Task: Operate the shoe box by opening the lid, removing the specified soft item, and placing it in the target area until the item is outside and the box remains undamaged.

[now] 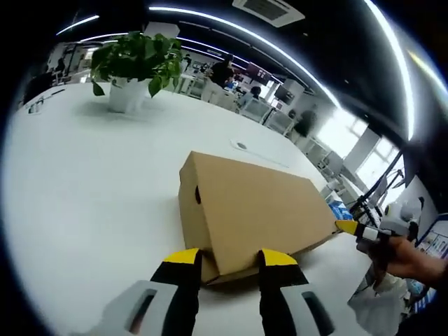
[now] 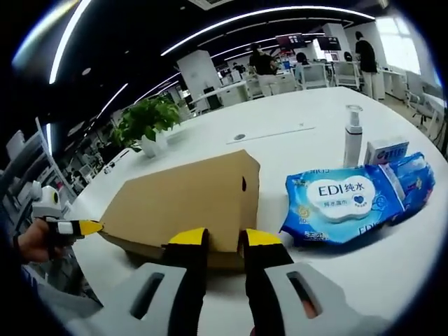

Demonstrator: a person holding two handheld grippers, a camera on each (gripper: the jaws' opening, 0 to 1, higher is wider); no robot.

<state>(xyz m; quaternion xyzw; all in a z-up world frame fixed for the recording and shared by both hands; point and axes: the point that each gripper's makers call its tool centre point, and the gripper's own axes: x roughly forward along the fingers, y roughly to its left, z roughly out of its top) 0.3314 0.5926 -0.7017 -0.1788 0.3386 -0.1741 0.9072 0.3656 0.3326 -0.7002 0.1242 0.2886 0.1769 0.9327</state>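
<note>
Cardboard shoe box [image 1: 255,210]: closed, laid on white table [image 1: 84,189].
Left gripper [image 1: 231,259]: jaws parted, near box end set between yellow tips; grip cannot be told.
Right gripper [image 2: 217,239]: jaws narrowly parted at opposite box edge.

The plain brown cardboard shoe box [image 1: 252,210] at the centre of the left gripper view has a matt, papery, slightly fibrous surface with no print or sheen. The broad white worktop [image 1: 91,182] under it is smooth, with a soft satin gloss that picks up faint reflections. In the right gripper view, the blue plastic-film wet-wipe pack [image 2: 350,203] at the right is glossy and crinkled, with a smooth white label. Above it, the clear plastic pump bottle [image 2: 353,140] looks slick and translucent. The right gripper [image 2: 222,241] at the bottom has matt black plastic fingers with smooth yellow tips on a light grey body.
</note>
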